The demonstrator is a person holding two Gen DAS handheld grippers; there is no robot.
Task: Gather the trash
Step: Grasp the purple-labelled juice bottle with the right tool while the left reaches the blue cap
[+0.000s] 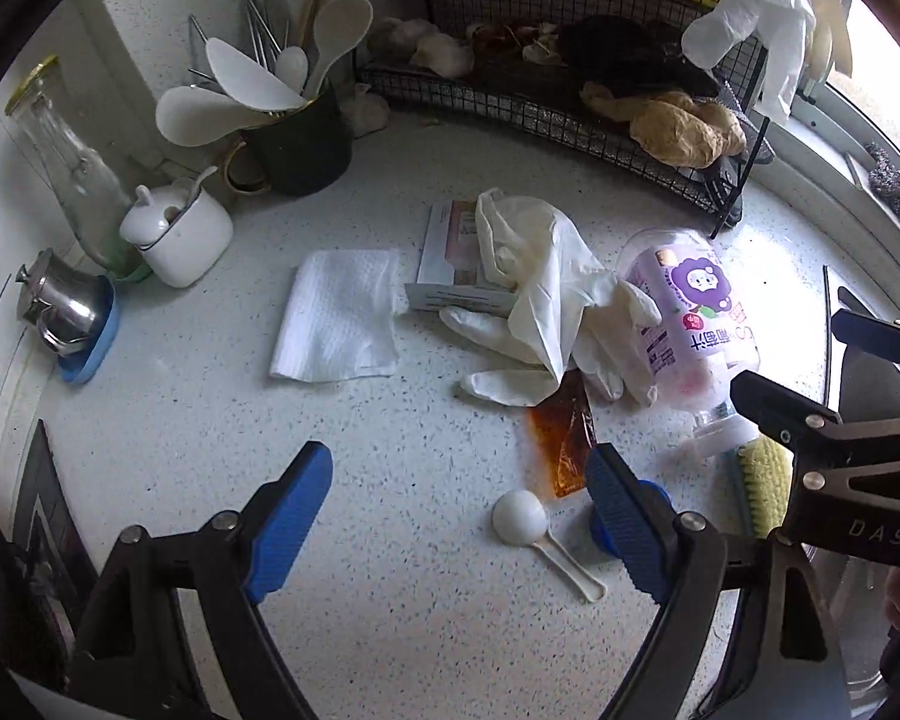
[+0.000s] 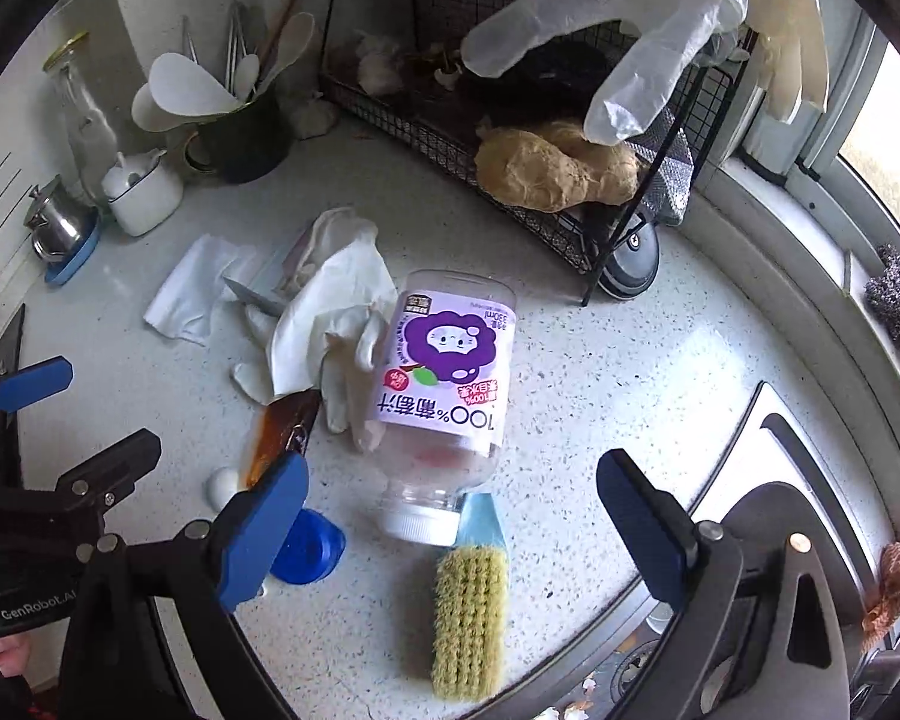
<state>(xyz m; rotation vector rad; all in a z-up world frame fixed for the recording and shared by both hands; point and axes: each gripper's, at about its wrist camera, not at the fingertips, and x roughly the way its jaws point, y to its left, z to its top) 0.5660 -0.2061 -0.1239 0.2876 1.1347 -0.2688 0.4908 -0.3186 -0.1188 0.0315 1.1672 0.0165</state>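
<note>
Trash lies on the speckled white counter (image 1: 390,570). An empty clear juice bottle (image 2: 450,372) with a purple label lies on its side. Beside it are crumpled white gloves (image 1: 540,300), a brown sauce sachet (image 1: 564,450), a paper towel (image 1: 336,318), a flat carton (image 1: 450,252), a blue cap (image 2: 309,552) and a white scoop (image 1: 519,516). My left gripper (image 1: 459,510) hovers open over the scoop and holds nothing. My right gripper (image 2: 456,534) is open above the bottle's white-capped neck (image 2: 420,525), with the pads clear of it. Each gripper shows in the other's view: the right gripper (image 1: 810,360) and the left gripper (image 2: 78,414).
A black wire rack (image 2: 510,192) with ginger and garlic stands at the back, and gloves hang from it. A utensil cup (image 1: 300,138), glass bottle (image 1: 72,162), white pot (image 1: 180,234) and steel jug (image 1: 66,306) line the left wall. A scrub brush (image 2: 468,618) lies near the sink rim (image 2: 744,420).
</note>
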